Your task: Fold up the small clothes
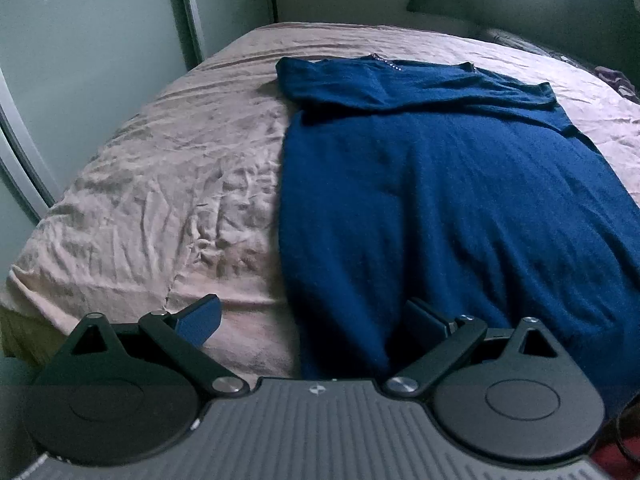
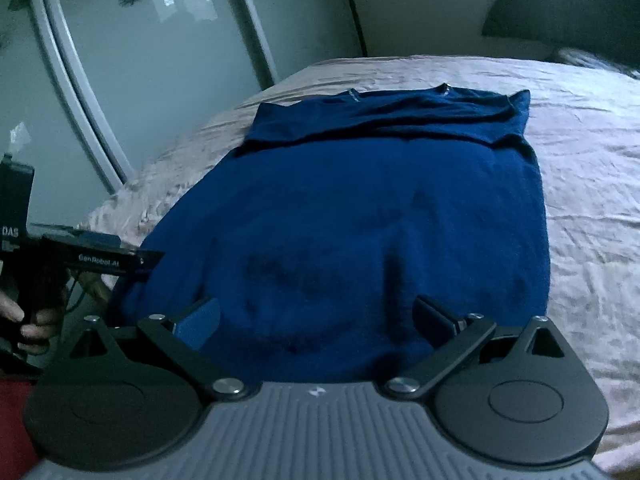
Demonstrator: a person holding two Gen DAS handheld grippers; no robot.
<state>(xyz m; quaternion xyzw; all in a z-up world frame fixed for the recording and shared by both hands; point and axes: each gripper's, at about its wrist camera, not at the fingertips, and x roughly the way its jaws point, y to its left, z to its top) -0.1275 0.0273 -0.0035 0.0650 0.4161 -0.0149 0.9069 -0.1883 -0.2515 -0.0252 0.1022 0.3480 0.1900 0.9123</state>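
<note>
2 tools hover at the bed's near edge, both spread wide and empty: left tool over the hem's left corner, right tool above the blue top. Judged risk: pinching the wrinkled pink sheet along with the hem. Beyond, sleeves lie folded across; frosted wardrobe doors behind.

Left wrist: I look from the bed's foot, near — toward the headboard.
Right wrist: same heading, further right.
Shared: blue garment — wardrobe doors.
</note>
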